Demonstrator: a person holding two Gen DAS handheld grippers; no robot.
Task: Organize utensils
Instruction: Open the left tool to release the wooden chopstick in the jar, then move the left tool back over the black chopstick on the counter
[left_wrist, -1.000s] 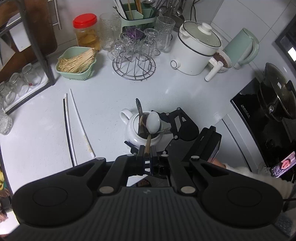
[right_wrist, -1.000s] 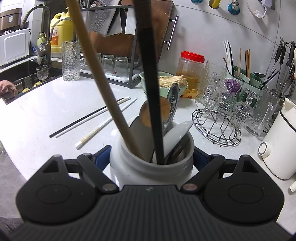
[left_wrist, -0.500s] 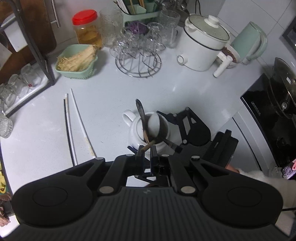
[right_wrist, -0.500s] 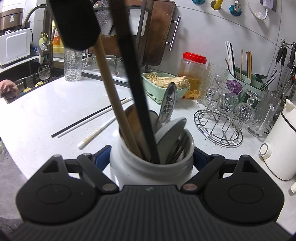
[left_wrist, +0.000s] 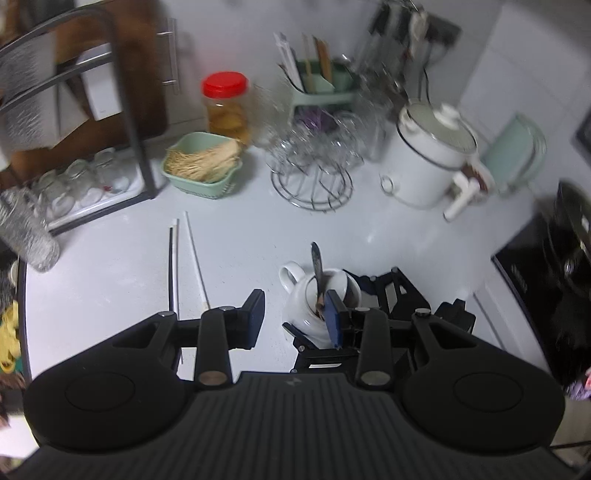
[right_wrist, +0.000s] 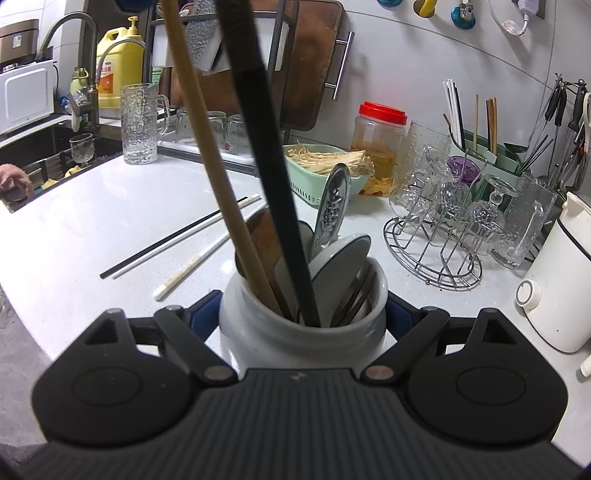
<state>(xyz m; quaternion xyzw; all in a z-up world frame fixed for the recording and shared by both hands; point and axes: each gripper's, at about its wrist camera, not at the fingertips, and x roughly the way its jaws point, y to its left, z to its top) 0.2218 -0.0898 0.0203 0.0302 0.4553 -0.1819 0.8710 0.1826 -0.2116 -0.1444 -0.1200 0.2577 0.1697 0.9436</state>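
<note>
While the right gripper is keeping its clamp on the white ceramic jar, pads pressing on both sides just as a second ago, the left gripper is no longer pinched shut on the utensil handles. Its jaws have just been opening and are now standing partly apart with nothing between them; the right-hand pad is sitting in front of the jar's mouth in the left wrist view, while the left-hand pad is hanging over bare counter. That view is also looking further up the wall than before and is blurring.

Standing upright on the white countertop, the jar is holding a wooden handle and a black handle, both rising steeply from its mouth and leaning a little to the left, long axes near vertical. An embossed metal spoon handle and a white ceramic spoon are poking up beside them.

Three chopsticks, one black and two white, are lying flat on the counter left of the jar, roughly parallel. Farther back, a green basket, a red-lidded jar, a wire glass rack and a white cooker are lining the tiled wall, with a sink at far left.
</note>
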